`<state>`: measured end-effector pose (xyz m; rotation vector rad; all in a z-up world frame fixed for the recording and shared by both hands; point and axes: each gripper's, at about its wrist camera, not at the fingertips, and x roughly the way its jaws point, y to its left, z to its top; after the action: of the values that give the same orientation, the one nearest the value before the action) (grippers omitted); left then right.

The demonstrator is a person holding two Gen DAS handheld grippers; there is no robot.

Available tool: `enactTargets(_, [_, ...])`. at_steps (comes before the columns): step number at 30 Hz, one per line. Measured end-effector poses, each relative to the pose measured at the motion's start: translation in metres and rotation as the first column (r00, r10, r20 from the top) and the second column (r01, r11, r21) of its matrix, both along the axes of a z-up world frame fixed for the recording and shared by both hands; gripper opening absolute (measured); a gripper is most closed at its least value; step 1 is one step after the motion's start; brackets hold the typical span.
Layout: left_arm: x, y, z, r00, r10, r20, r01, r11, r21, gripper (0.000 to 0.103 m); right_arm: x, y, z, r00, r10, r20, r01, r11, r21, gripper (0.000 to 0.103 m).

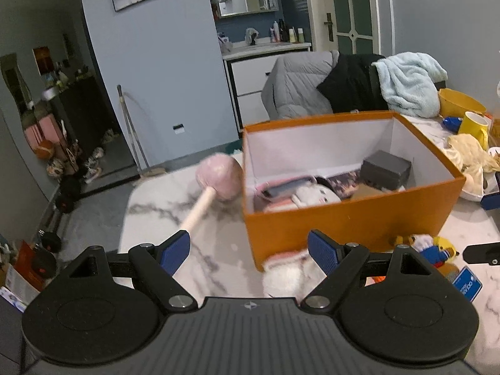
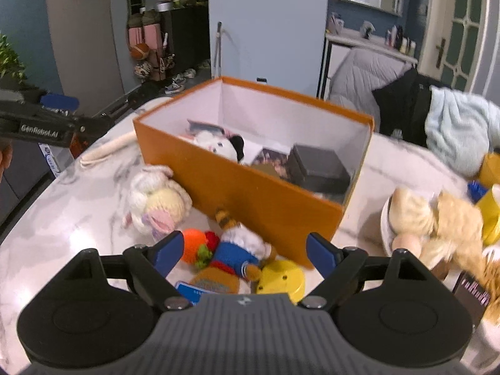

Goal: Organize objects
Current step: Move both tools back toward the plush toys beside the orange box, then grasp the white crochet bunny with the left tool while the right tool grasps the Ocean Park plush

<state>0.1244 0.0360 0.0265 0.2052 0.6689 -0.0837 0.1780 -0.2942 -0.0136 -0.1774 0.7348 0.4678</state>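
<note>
An orange box (image 2: pixel 250 187) with a white lining sits open on the marble desk (image 2: pixel 62 218), holding a dark grey case (image 2: pixel 318 168), a white plush with a black ear (image 2: pixel 218 148) and what looks like a photo print (image 2: pixel 272 157), though blur makes that hard to confirm. At about 9 o'clock from the box in the left wrist view, a pink round-headed mallet (image 1: pixel 218 176) on a pale wooden handle lies on the desk, just beside the box wall. Against the box's near side lies a fluffy white and yellow knitted toy (image 2: pixel 156 203), and toward 6 o'clock a blue-bodied plush (image 2: pixel 237 250) lies beside an orange knitted ball (image 2: pixel 193 245) and a yellow disc (image 2: pixel 281 278). A cream plush dog (image 2: pixel 437 218) lies at 3 o'clock.

The left tongs (image 1: pixel 248 253) stand wide apart, holding nothing, above the desk near the box's front. The right tongs (image 2: pixel 243 254) are likewise spread and empty over the small toys.

Behind, grey-blue walls, a grey quilted coat (image 1: pixel 300 84) and a pale blue towel (image 1: pixel 409 81) draped on chairs, and a yellow mug (image 1: pixel 475 126) on the desk's far end.
</note>
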Motion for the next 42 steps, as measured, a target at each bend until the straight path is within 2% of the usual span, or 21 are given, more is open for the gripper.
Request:
enactTargets(3, [0.0,-0.005,-0.017,0.999,-0.013,-0.036,0.013,1.0,-0.012,0.098,0.004,-0.002,-0.019,0.998,-0.007,-0.067,0.008,1.0,0.016,0.086])
enactTargets(7, [0.003,-0.01,-0.035,0.997,-0.023,-0.069,0.023,1.0,-0.011,0.098,0.006,0.0,-0.037,0.993,-0.016,-0.114,0.019,1.0,0.02,0.085])
enactTargets(9, [0.005,-0.01,-0.042,0.996,-0.02,-0.083,0.017,0.999,-0.038,0.098,0.008,0.002,-0.045,0.99,-0.023,-0.138,0.026,0.999,0.021,0.082])
enactTargets(10, [0.006,-0.01,-0.045,0.996,-0.017,-0.09,0.012,0.999,-0.053,0.098,0.009,0.003,-0.048,0.989,-0.024,-0.149,0.027,0.999,0.02,0.078])
enactTargets(13, [0.01,-0.011,-0.051,0.995,-0.002,-0.101,-0.008,0.995,-0.098,0.098,0.012,0.008,-0.055,0.986,-0.022,-0.168,0.029,0.999,0.035,0.076])
enactTargets(16, [0.015,-0.006,-0.055,0.993,0.02,-0.116,-0.037,0.988,-0.149,0.099,0.014,0.013,-0.063,0.98,-0.01,-0.2,0.015,1.0,0.023,0.063])
enactTargets(22, [0.018,-0.001,-0.06,0.993,0.046,-0.108,-0.067,0.978,-0.199,0.103,0.007,0.023,-0.067,0.979,0.046,-0.199,-0.043,0.999,0.021,0.063])
enactTargets(24, [0.02,0.002,-0.062,0.99,0.062,-0.129,-0.093,0.962,-0.255,0.103,0.004,0.024,-0.067,0.981,0.048,-0.19,-0.046,0.999,0.018,0.063])
enactTargets(28, [0.024,0.005,-0.068,0.974,0.119,-0.193,-0.184,0.912,-0.367,0.103,0.002,0.024,-0.07,0.98,0.05,-0.192,-0.046,0.999,0.024,0.063])
enactTargets(30, [0.024,0.001,-0.073,0.97,0.126,-0.207,-0.196,0.911,-0.362,0.103,0.002,0.023,-0.07,0.979,0.05,-0.195,-0.045,0.999,0.031,0.063])
enactTargets(35, [0.015,-0.011,-0.073,0.984,0.092,-0.153,-0.131,0.954,-0.268,0.103,0.001,0.021,-0.07,0.978,0.057,-0.201,-0.051,0.998,0.035,0.063])
enactTargets(40, [0.007,0.01,-0.073,0.967,0.11,-0.231,-0.182,0.932,-0.315,0.103,0.001,0.016,-0.07,0.975,0.063,-0.212,-0.054,0.997,0.047,0.063])
enactTargets(42, [0.001,0.019,-0.076,0.958,0.13,-0.256,-0.2,0.941,-0.271,0.103,0.0,0.016,-0.07,0.975,0.066,-0.212,-0.057,0.997,0.047,0.063])
